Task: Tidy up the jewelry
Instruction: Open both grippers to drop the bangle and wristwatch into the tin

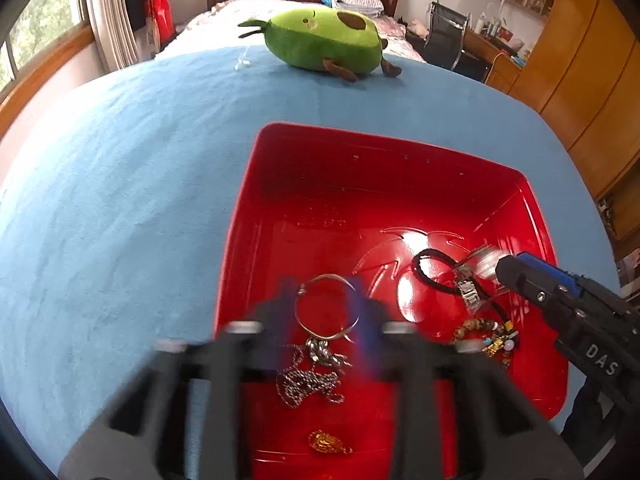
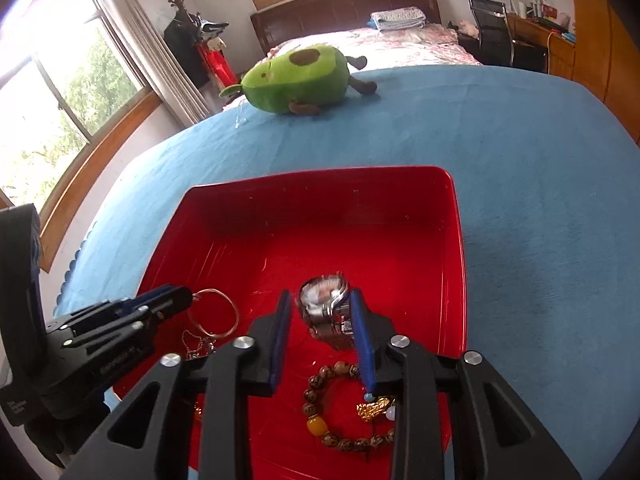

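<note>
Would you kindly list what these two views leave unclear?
- Watch dial: motion-blurred in both views; the time is unreadable.
- Left gripper fingertips: blurred in the left wrist view, so contact with the silver bangle is uncertain.
- Gold pendant: too small and soft to identify.
- Red tray near edge: hidden behind the right gripper.

Left gripper [image 1: 325, 312] hangs low at the near left, fingers spread apart. Right gripper [image 2: 322, 332] reaches in from the right, its fingers likewise parted.

Bare far half of red tray [image 2: 454, 216] (jewelry [image 2: 344, 408] crowding near end)
</note>
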A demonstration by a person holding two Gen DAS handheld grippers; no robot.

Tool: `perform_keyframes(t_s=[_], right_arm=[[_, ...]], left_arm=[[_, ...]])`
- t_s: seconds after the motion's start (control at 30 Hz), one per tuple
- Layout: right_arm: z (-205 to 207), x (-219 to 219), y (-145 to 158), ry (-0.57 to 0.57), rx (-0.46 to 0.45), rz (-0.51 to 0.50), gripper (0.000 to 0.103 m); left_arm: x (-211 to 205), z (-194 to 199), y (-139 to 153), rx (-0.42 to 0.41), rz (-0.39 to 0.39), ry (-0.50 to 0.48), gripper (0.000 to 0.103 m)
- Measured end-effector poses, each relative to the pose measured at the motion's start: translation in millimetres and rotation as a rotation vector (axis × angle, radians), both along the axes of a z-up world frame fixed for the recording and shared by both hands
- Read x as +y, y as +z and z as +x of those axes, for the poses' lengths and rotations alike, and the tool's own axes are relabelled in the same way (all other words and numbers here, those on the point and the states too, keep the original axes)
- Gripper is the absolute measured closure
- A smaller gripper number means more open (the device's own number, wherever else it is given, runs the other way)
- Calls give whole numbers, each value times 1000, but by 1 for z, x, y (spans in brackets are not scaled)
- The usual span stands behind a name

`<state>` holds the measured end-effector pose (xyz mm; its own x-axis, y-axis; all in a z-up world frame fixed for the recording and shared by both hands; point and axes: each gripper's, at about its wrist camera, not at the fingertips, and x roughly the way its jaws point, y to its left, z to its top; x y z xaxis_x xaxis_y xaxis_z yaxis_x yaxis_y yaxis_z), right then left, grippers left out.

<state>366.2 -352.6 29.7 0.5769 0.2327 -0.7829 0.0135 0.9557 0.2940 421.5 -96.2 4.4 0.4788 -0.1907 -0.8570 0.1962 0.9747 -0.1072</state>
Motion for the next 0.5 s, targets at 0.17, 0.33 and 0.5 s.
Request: perform_keyframes(t_s=[0.17,0.33,0.5], right_arm=[[-11,0,9,3,-27,-3,65],[-19,0,15,-8,-33,-8,65],[-24,3,21,-8,-47,-18,65]], left_arm=[[2,-12,10,-54,29,5,54],[10,-21,18,-86,52,32,55],[12,-38,35,-139,52,33,55]])
